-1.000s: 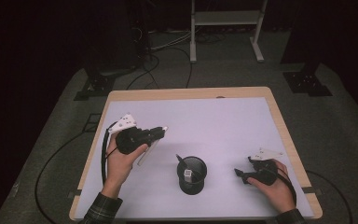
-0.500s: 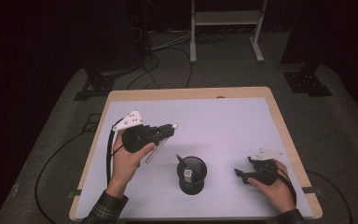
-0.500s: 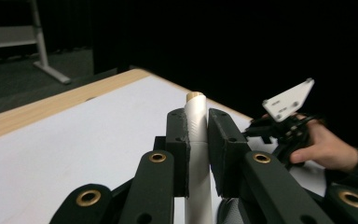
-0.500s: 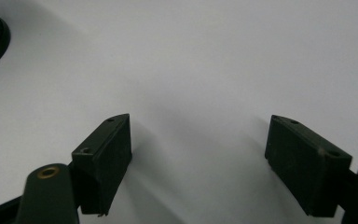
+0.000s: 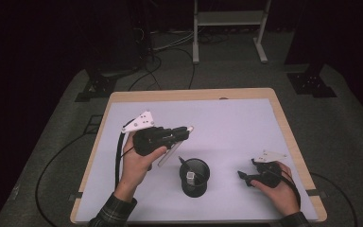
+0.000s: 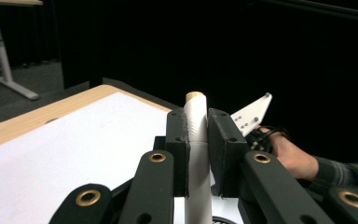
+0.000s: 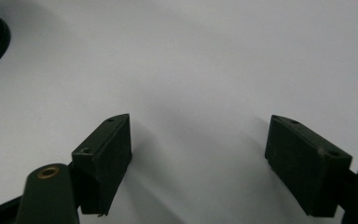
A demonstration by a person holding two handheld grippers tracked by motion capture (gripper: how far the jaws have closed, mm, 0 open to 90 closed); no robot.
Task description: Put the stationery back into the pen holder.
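Slim white cylindrical stick with a tan wooden tip (image 6: 196, 135), likely a pen or brush, pinched between the two black pads of the left gripper (image 5: 182, 134); jaws pressed tight on its shaft, tip poking just past the pads in the left gripper view. In the high view the same stick (image 5: 172, 149) runs slanted under the gripper, raised off the table, over the left half of the white table mat (image 5: 236, 123), its lower end pointing toward the near edge. Left hand (image 5: 137, 158) wraps the gripper body; grey three-cornered plate on top, black cable trailing down toward the near-left corner. Just to the right of the stick's lower end, near the middle of the near edge, stands a black mesh cylindrical pen cup (image 5: 194, 178), upright, with a dark thin item leaning out of it and a small white label inside; writing too small to read. Well apart, by the near-right corner, the right gripper (image 5: 246, 177) rests low on the mat in the right hand (image 5: 276, 187), jaws spread wide with bare mat between them. Light wooden table edge (image 5: 189, 95) frames the mat. No brand or legible writing seen.
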